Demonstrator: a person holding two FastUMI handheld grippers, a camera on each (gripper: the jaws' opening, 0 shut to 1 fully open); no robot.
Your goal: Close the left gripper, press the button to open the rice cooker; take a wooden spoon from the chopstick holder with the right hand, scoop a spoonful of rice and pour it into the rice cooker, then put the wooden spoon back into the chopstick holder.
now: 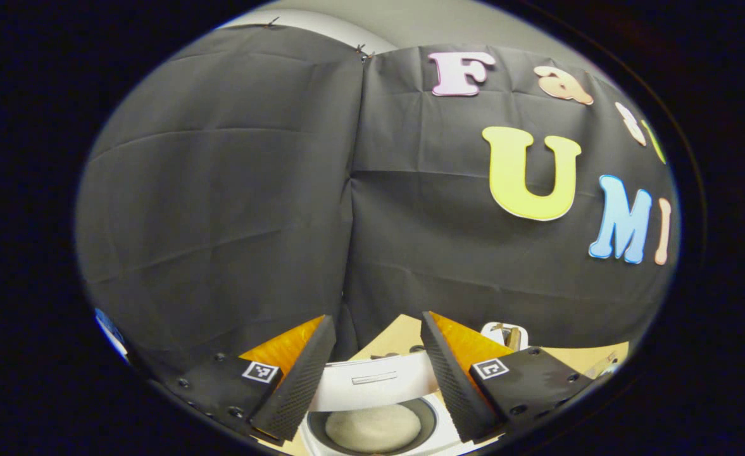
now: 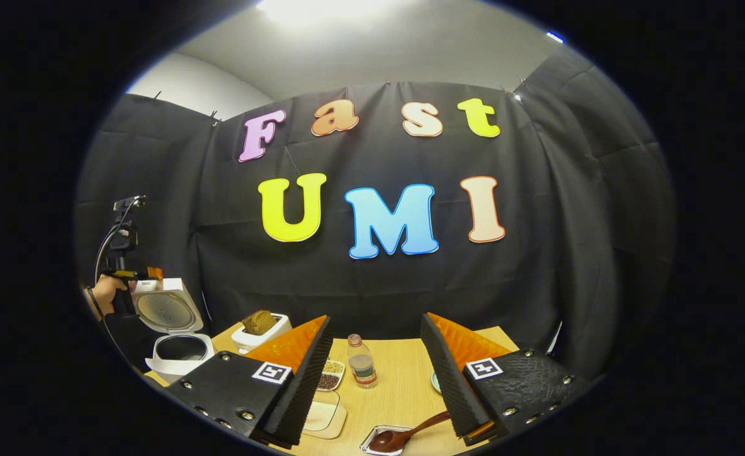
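The wooden spoon (image 2: 404, 434) lies low between the parted fingers of my right hand-held gripper (image 2: 375, 373), bowl in a small tray to the left, handle toward my right finger, while the opened rice cooker (image 2: 179, 351) stands far left, under my open left hand-held gripper (image 1: 375, 373).

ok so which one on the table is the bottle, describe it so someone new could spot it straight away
In the right gripper view, find the wooden table before the black cloth wall. Near its middle, seen between the right gripper fingers, stands a small clear bottle. It is the one upright, capped thing there; the sectioned dish of beans beside it lies low and flat.
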